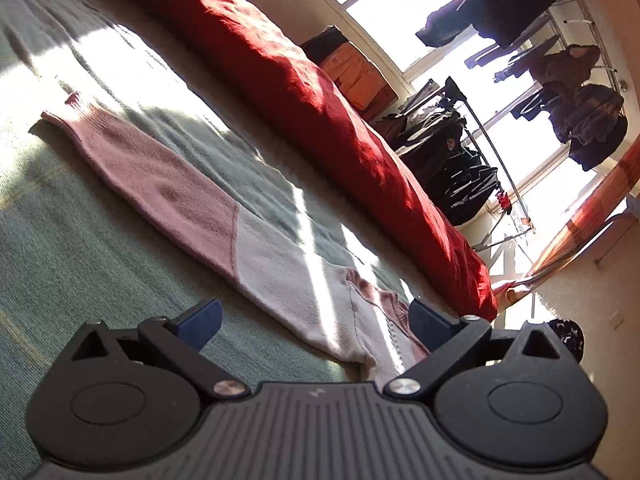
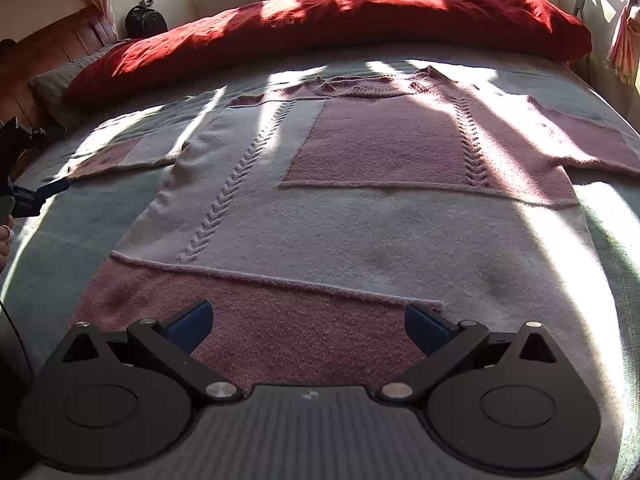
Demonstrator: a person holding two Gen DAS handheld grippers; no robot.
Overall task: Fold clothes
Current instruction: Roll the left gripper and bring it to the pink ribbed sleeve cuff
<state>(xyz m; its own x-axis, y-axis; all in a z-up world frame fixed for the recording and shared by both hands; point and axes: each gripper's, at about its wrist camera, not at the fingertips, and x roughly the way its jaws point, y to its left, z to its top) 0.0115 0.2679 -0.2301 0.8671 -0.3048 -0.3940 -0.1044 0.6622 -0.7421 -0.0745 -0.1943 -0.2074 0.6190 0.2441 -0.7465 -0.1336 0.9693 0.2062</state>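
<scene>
A pink and white knit sweater (image 2: 360,220) lies flat, front up, on the bed, collar toward the far side and both sleeves spread out. My right gripper (image 2: 308,324) stands open just above its pink hem band, nothing between the fingers. One sleeve (image 1: 180,188) runs away to the upper left in the left wrist view. My left gripper (image 1: 314,320) hovers open over that sleeve's white shoulder end, pads apart from the cloth. The right wrist view catches the left gripper (image 2: 36,196) at the far left edge, near the sleeve's cuff end (image 2: 120,156).
A grey-green blanket (image 2: 80,220) covers the bed. A rolled red duvet (image 2: 320,20) lies along the far side, with a wooden headboard (image 2: 48,48) at left. Beyond the bed stand a drying rack with dark clothes (image 1: 460,160) and bright windows with hanging garments (image 1: 560,80).
</scene>
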